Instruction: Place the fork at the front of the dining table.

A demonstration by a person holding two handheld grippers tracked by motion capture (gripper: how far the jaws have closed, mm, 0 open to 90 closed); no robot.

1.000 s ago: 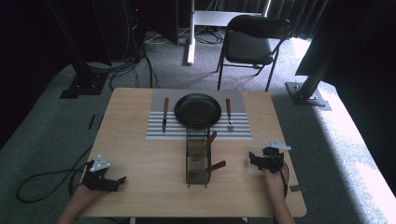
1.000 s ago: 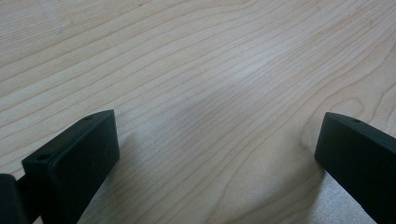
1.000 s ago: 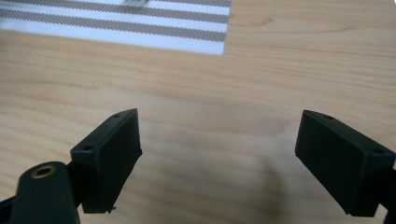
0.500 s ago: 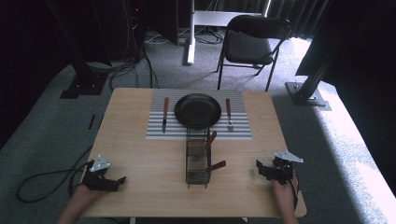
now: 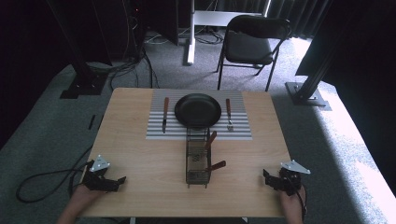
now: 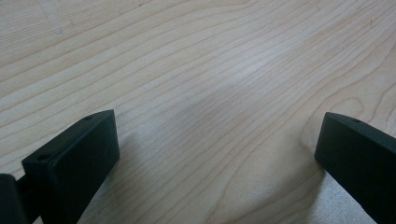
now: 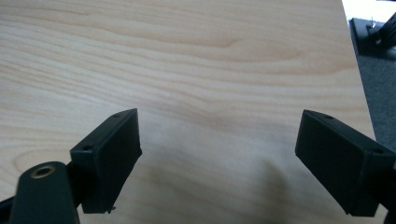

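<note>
1. High view: the right gripper (image 5: 276,180) has drawn back from mid-table to the near right edge since a second ago; the left gripper (image 5: 109,181) is unmoved at the near left. Judged: placing looks finished. The wire caddy (image 5: 198,158), nearest thing, stands between them at centre, long axis running from the person toward the pan (image 5: 198,110).
2. Left gripper view: jaws spread wide, empty, over bare table (image 6: 210,70).
3. Right gripper view: jaws likewise released, nothing between them.
</note>
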